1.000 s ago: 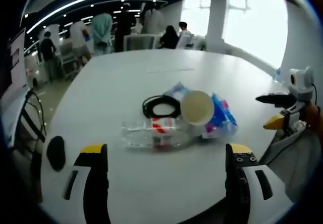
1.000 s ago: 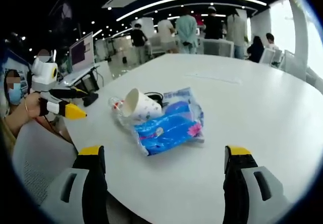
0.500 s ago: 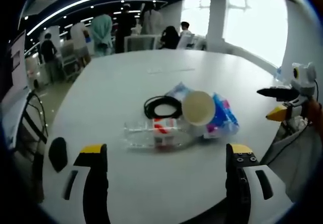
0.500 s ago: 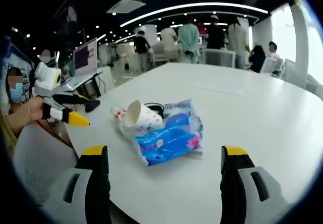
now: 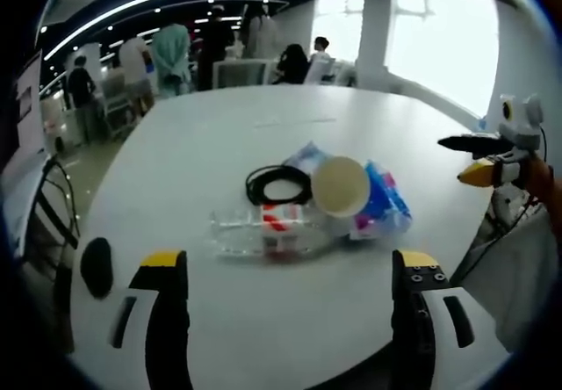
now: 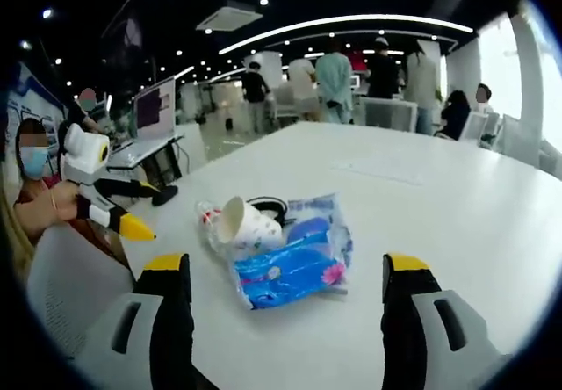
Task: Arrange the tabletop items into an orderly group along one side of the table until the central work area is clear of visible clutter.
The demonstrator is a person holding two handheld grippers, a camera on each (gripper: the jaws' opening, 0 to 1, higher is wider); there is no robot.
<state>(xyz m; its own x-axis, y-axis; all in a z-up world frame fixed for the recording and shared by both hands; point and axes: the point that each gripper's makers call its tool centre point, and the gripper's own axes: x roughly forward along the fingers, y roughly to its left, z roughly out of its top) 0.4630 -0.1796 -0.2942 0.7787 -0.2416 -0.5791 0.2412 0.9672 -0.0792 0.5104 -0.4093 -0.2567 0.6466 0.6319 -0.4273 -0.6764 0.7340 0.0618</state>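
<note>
Clutter sits untouched mid-tabletop, nearer the edge where the person stands: paper cup (image 5: 342, 187) on its side, mouth toward the left gripper view, lying on the blue snack bag (image 5: 383, 204); clear plastic bottle (image 5: 265, 231) flat alongside it with its red label up; black cable coil (image 5: 277, 184) just behind, toward the far edge.

Change over the last second: camera motion only. Right gripper view has tipped up slightly, more ceiling showing, cluster sliding lower in that picture. Left gripper view barely shifted. Cup, bag, bottle, coil hold the same layout relative to each other as a second ago, so no progress on the tidy-up yet.

Left gripper (image 5: 291, 274): jaws spread wide, nothing between them, hanging off the near edge short of the bottle. Right gripper (image 6: 277, 278): jaws likewise wide apart and empty, facing the bag's (image 6: 287, 266) long side. In the right gripper view the left gripper (image 6: 119, 206) is beyond the table edge, well apart from the cup (image 6: 245, 224).

Black object (image 5: 97, 266) near the tabletop's left edge in the left gripper view; can't tell what it is.

My read: approach phase, first grasp not begun. Bottle looks the easiest first pick for the left.
</note>
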